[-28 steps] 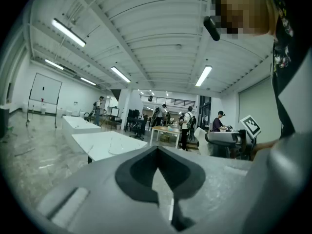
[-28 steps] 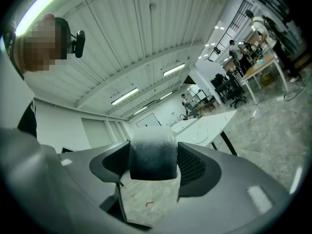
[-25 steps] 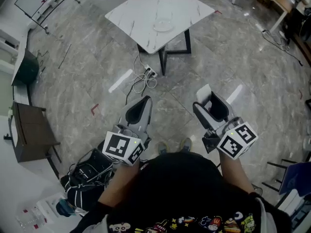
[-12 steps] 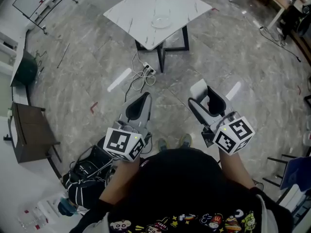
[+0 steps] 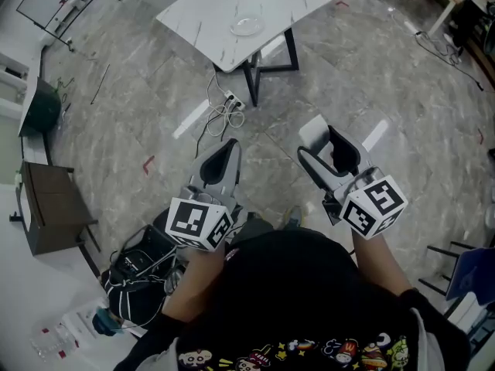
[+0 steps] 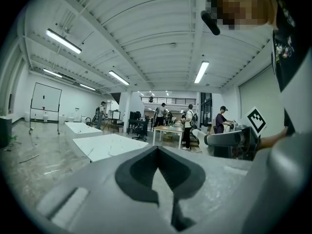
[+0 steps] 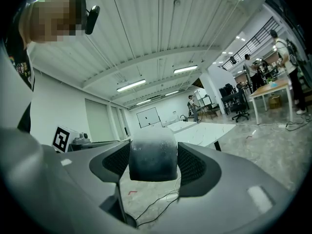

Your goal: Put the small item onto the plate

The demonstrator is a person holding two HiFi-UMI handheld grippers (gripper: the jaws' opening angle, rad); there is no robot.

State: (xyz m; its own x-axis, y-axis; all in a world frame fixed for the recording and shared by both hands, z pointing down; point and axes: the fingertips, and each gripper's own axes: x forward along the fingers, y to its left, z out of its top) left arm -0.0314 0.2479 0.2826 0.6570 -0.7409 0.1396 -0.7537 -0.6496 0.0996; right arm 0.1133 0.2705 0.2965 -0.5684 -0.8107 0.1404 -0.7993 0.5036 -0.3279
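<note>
One small item (image 7: pixel 152 156) in right tongs (image 5: pixel 331 147)

A large open lab or workshop hall: strip lights (image 6: pixel 62 41), whiteboard (image 6: pixel 46 99), scattered work tables (image 6: pixel 171 129).

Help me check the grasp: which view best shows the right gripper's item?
Right gripper view: the dark item sits clamped between the fingers, close up. Head view shows it small and partly hidden; left gripper view doesn't show it.

Grey marbled floor (image 5: pixel 116 130), white table (image 5: pixel 290 2), ceiling strip lights (image 6: pixel 63 41).
</note>
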